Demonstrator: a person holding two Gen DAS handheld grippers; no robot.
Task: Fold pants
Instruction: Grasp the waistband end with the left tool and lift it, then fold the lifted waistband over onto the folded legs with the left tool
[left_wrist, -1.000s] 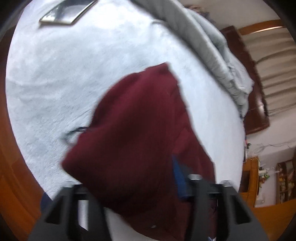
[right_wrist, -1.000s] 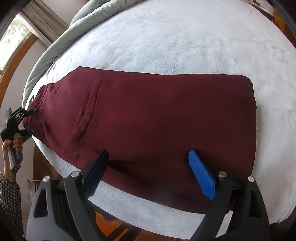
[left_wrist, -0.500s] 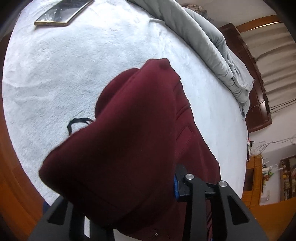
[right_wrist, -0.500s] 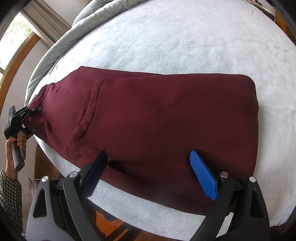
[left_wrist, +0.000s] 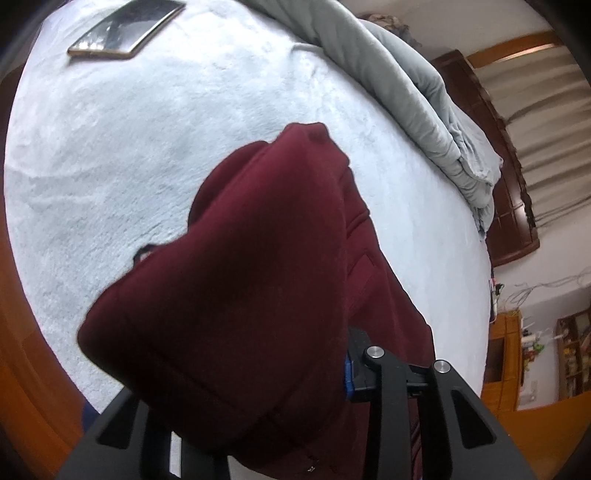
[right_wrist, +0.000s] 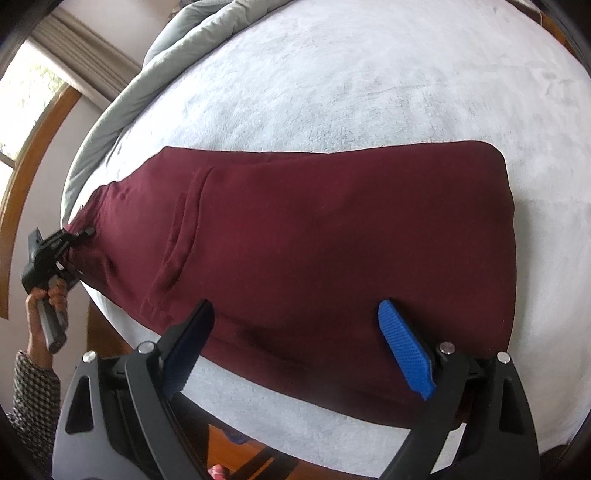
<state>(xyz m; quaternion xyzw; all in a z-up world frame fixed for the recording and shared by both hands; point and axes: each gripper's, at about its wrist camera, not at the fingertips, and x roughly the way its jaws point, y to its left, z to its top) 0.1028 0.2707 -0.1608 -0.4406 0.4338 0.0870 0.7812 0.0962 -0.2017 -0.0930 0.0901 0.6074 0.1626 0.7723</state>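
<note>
Maroon pants (right_wrist: 332, 229) lie folded lengthwise across a pale fluffy bed cover (right_wrist: 369, 81). In the right wrist view my left gripper (right_wrist: 79, 233) is shut on the waistband end at the far left and lifts it off the bed. In the left wrist view the lifted pants (left_wrist: 240, 295) drape over my left gripper and hide its fingertips. My right gripper (right_wrist: 295, 332) is open and empty, hovering just above the near edge of the pants, mid-length.
A grey duvet (left_wrist: 406, 92) is bunched along the far side of the bed. A phone (left_wrist: 125, 29) lies on the bed cover. A wooden bed frame (left_wrist: 22, 369) borders the mattress. A wooden cabinet (left_wrist: 506, 369) stands beyond.
My left gripper has raised the waistband end higher and carried it toward the middle of the pants. My right gripper has barely moved and stays open.
</note>
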